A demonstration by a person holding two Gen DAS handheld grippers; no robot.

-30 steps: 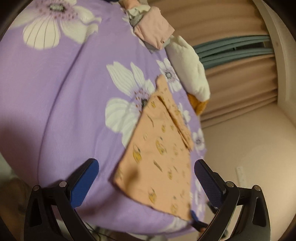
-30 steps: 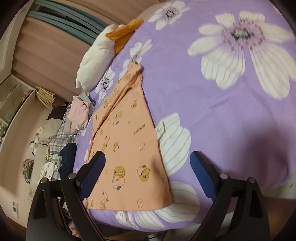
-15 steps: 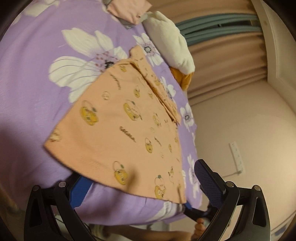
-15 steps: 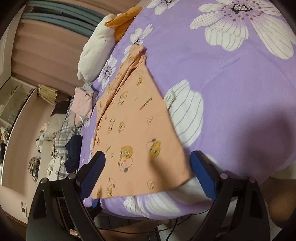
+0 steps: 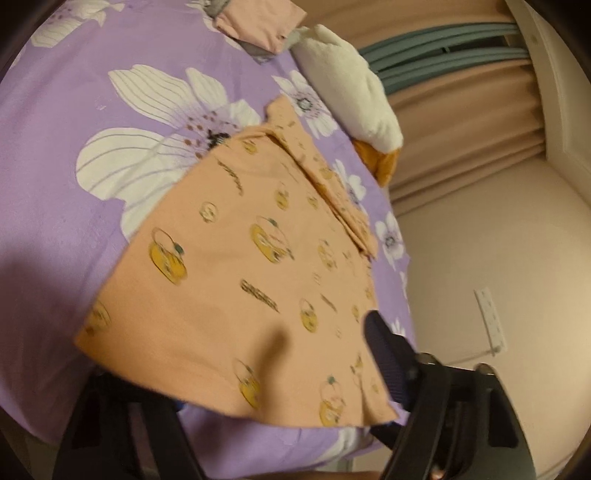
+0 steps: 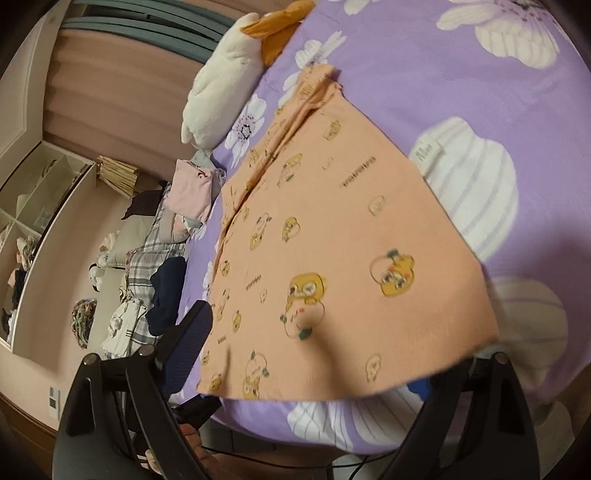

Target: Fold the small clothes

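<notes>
An orange garment with cartoon prints lies flat on the purple flowered bedsheet, its near hem at the bed's edge. My left gripper straddles that hem and its jaws are closing. Its right finger rests over the cloth, while the left one is hidden beneath it, and a wide gap remains. In the right wrist view the garment fills the middle. My right gripper straddles the same hem, its jaws closing slightly. Its left finger is beside the cloth and the right one is under it.
A white and orange plush toy lies at the far side of the bed, with folded pink clothes beside it. A plaid cloth and dark clothes lie to the left, with shelves beyond. A wall socket is on the right.
Both grippers have closed in on the garment's near hem, which now lies across their jaws. The left gripper's right finger has swung inward over the cloth.
</notes>
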